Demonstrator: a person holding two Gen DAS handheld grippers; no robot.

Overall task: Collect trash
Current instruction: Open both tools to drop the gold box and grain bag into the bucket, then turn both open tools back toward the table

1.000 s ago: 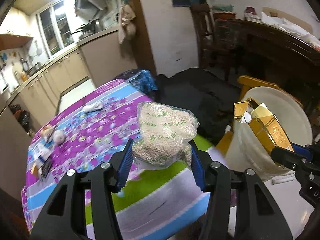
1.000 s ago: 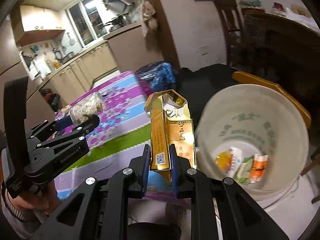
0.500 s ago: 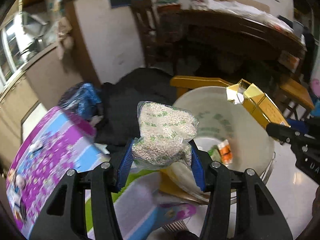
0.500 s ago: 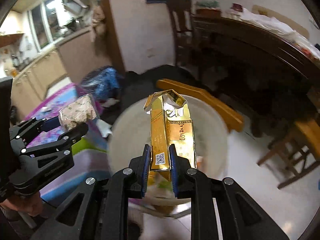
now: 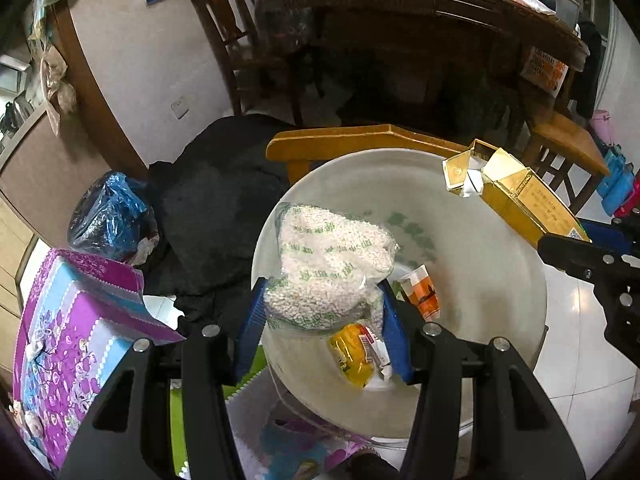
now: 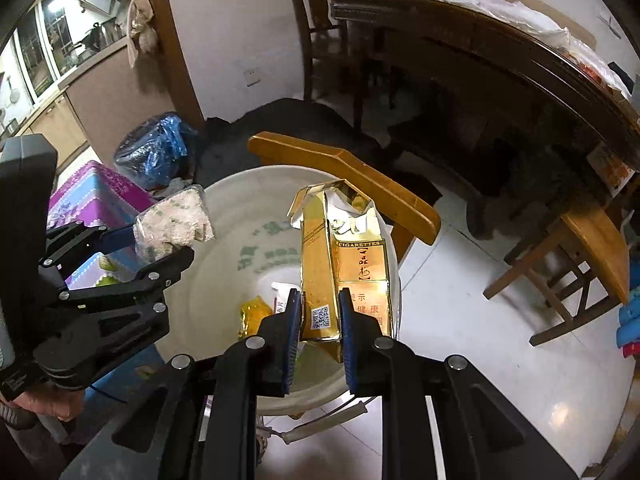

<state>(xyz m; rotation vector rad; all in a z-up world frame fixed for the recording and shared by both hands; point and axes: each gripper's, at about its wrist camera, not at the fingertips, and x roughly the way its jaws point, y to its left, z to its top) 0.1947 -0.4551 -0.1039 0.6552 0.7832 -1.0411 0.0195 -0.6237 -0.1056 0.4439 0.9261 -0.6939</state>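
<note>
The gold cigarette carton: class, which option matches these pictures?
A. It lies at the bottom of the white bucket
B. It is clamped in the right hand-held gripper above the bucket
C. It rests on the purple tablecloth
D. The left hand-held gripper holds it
B: the gold cigarette carton stands clamped between the pads of the right hand-held gripper, over the white bucket.

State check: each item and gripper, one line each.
left gripper: shut on pellet bag
pellet bag: sealed, full, held above bucket
right gripper: shut on cigarette carton
cigarette carton: top torn open, upright, over bucket
bucket: open, a few wrappers at the bottom
</note>
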